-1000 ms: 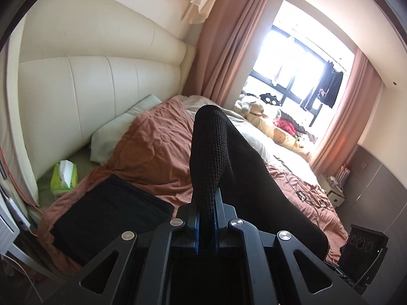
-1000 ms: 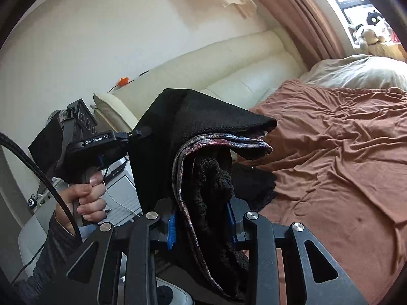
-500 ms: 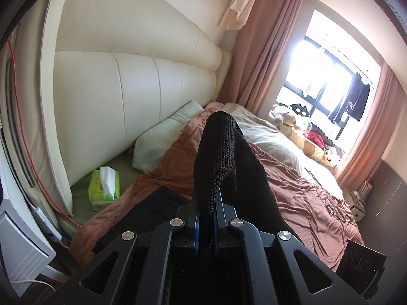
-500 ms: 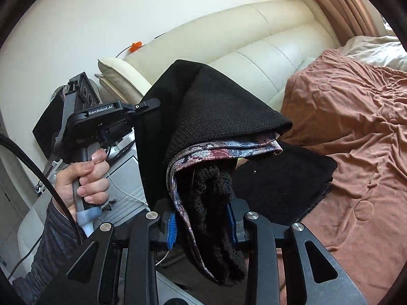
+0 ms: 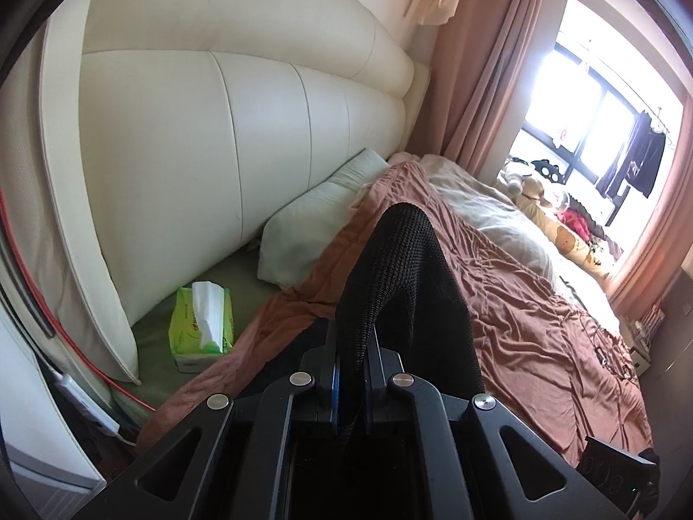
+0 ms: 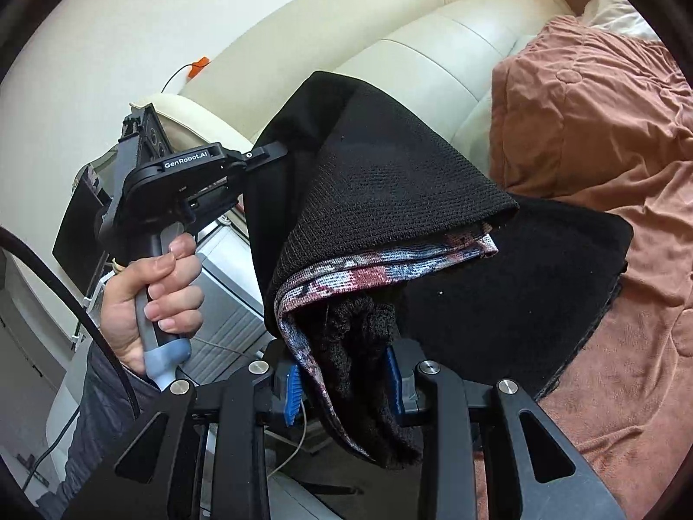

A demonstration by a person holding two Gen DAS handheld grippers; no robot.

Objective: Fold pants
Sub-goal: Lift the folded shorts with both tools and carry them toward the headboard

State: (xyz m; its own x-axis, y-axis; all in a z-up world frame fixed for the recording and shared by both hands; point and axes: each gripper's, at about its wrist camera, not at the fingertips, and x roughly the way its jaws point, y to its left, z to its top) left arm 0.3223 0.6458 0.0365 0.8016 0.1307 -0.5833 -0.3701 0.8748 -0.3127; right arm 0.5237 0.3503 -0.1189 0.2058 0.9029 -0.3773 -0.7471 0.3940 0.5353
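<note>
Black knit pants (image 6: 390, 182), doubled over, hang clamped in both our jaws above the rust-brown bedspread (image 5: 541, 338), not yet laid down.

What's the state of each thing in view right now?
black pants: off the bed, held by both grippers
left gripper: shut on a thin fold
right gripper: shut on a thick bunch
folded black garment: flat on the bed
tissue pack: open, a tissue sticking out
curtains: drawn back

Bed (image 5: 242, 277) bears brown blanket (image 5: 541, 329), pillow (image 5: 312, 234), tissue pack (image 5: 201, 325).
</note>
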